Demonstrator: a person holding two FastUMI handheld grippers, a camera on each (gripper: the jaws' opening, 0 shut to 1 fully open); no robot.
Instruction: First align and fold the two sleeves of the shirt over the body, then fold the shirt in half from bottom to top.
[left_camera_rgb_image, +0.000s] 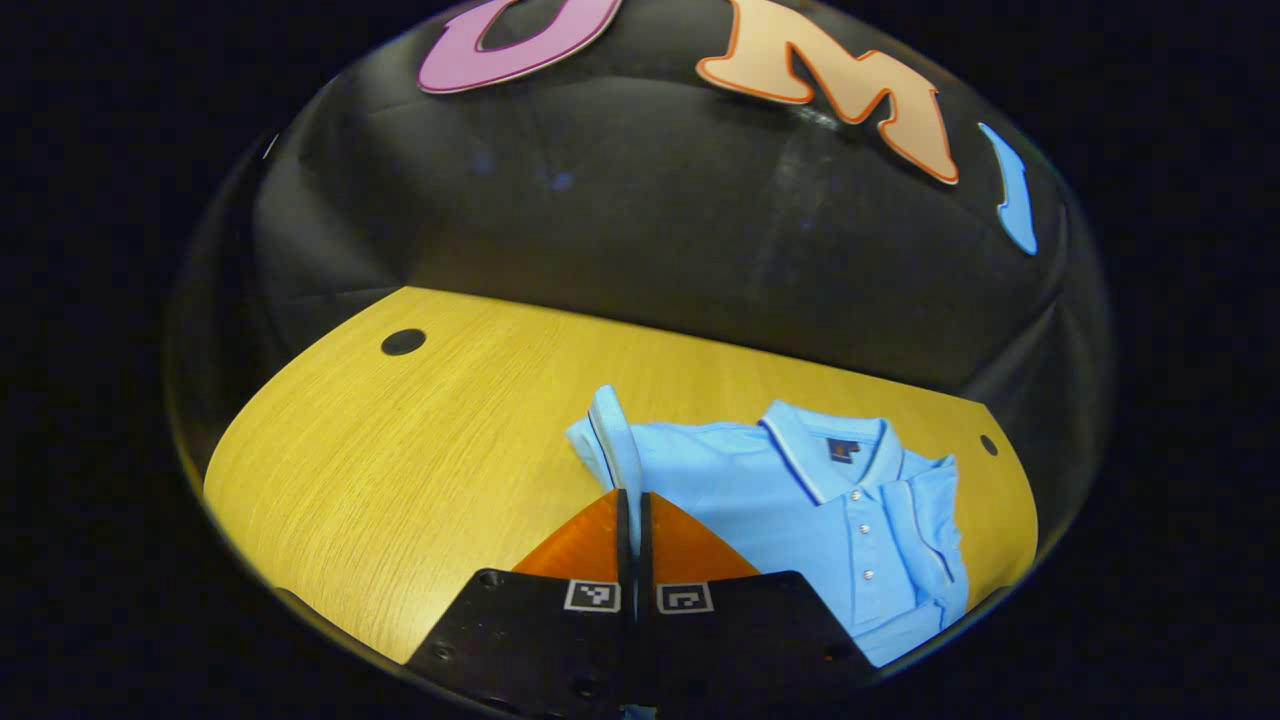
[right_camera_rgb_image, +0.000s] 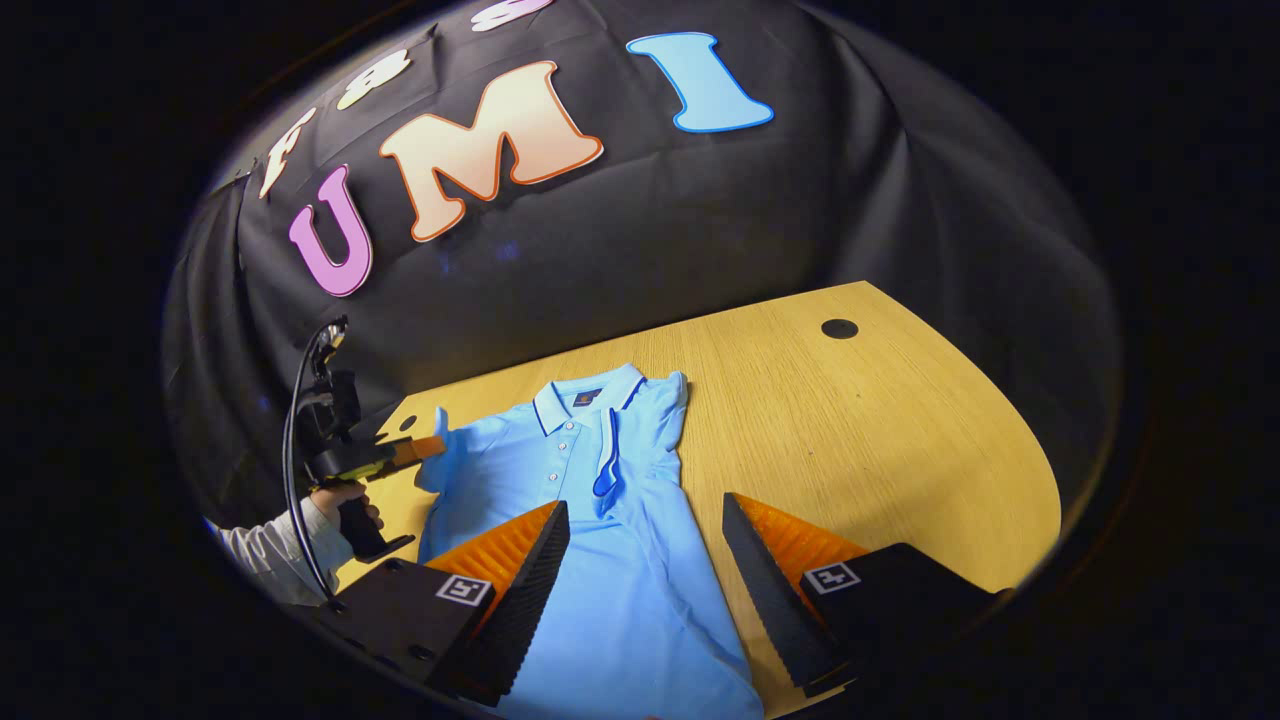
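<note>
In the right gripper view, far left, my hand (right_camera_rgb_image: 345, 503) holds the left hand-held gripper (right_camera_rgb_image: 432, 447) at the shirt's (right_camera_rgb_image: 620, 560) edge, its tips pinching the sleeve (right_camera_rgb_image: 440, 455) there. The shirt lies flat on the table (right_camera_rgb_image: 900, 440), collar (right_camera_rgb_image: 585, 392) toward the back wall, buttons up. Its other sleeve (right_camera_rgb_image: 610, 455) is already folded over the body, just right of the button strip. My right hand-held gripper (right_camera_rgb_image: 645, 560) hangs over the lower part of the shirt, fingers spread wide, nothing btwn them.

In the left gripper view, my left hand-held gripper (left_camera_rgb_image: 632, 505) is clamped tight on the sleeve (left_camera_rgb_image: 612, 440), which stands up above the tips. Shirt body (left_camera_rgb_image: 800, 520) spreads to the right, collar (left_camera_rgb_image: 830, 450) beyond.
</note>
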